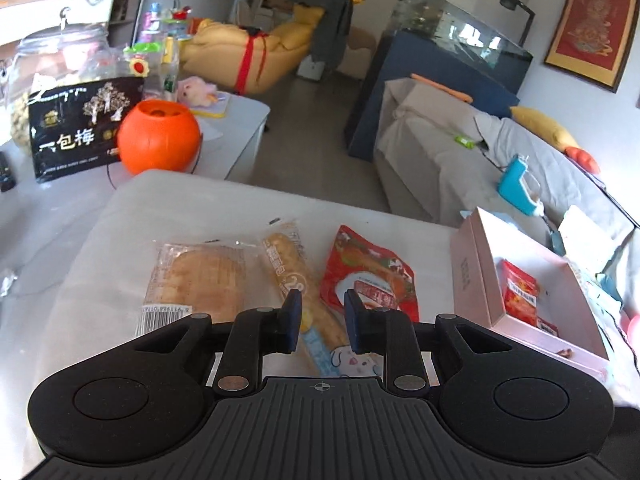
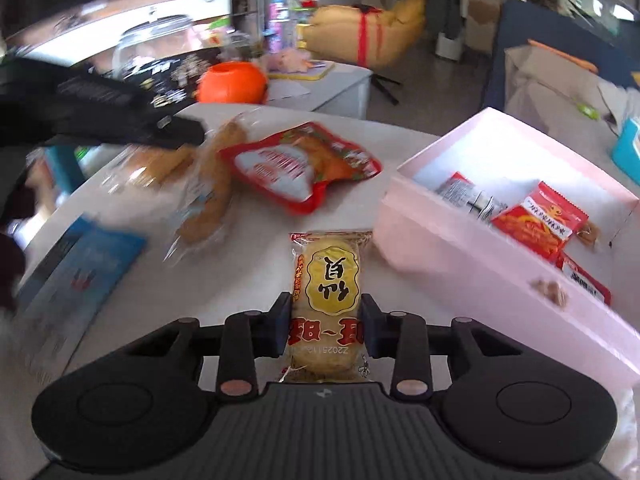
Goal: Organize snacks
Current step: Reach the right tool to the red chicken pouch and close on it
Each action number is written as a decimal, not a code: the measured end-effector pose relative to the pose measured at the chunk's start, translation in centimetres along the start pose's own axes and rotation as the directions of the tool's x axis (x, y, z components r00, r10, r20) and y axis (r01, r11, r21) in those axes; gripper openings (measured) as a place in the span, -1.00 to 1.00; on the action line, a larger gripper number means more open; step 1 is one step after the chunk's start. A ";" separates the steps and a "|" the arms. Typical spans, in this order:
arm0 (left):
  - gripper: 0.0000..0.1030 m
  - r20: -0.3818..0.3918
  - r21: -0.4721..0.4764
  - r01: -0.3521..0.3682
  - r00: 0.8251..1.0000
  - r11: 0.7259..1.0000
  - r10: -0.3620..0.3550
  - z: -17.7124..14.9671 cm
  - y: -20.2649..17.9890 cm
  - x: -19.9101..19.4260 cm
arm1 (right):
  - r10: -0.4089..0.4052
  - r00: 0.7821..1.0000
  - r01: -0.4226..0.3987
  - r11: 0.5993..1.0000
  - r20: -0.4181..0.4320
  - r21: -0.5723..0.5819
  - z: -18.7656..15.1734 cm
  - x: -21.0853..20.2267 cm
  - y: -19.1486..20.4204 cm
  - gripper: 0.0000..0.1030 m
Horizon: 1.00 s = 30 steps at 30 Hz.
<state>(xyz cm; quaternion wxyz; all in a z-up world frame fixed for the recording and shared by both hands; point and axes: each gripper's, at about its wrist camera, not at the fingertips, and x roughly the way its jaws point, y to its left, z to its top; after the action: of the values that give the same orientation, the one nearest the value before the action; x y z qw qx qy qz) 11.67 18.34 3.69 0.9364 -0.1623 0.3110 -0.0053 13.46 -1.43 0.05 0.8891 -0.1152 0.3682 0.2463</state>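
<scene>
My right gripper (image 2: 325, 302) is shut on a yellow rice cracker packet (image 2: 326, 276), its pads pressing both sides near the packet's near end. To its right stands the open pink box (image 2: 460, 248), with red snack packets (image 2: 536, 220) inside. My left gripper (image 1: 323, 298) hovers shut and holds nothing, over a long bread stick packet (image 1: 294, 272). A round bread packet (image 1: 196, 280) lies to the left of the stick and a red pouch (image 1: 368, 276) to its right. The pink box (image 1: 472, 276) sits at the right of the left wrist view.
An orange pumpkin-shaped pot (image 1: 158, 136), a black plum bag (image 1: 80, 128) and a glass jar (image 1: 60, 56) stand on the far-left table. A blue booklet (image 2: 80, 272) lies near the left edge. A grey-covered sofa (image 1: 460, 152) lies beyond the table.
</scene>
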 end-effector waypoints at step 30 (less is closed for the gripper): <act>-0.58 -0.178 0.269 0.084 0.983 0.960 -0.036 -3.2 -4.9 2.9 | 0.013 0.994 -0.036 0.978 0.112 0.206 -9.7 -8.3 -6.9 0.42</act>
<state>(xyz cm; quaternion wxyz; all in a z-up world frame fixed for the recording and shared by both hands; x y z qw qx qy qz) 12.59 12.47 1.13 0.9191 -0.0389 0.3815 -0.0908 6.21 -13.98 -0.71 0.9121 -0.0035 0.3438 0.2235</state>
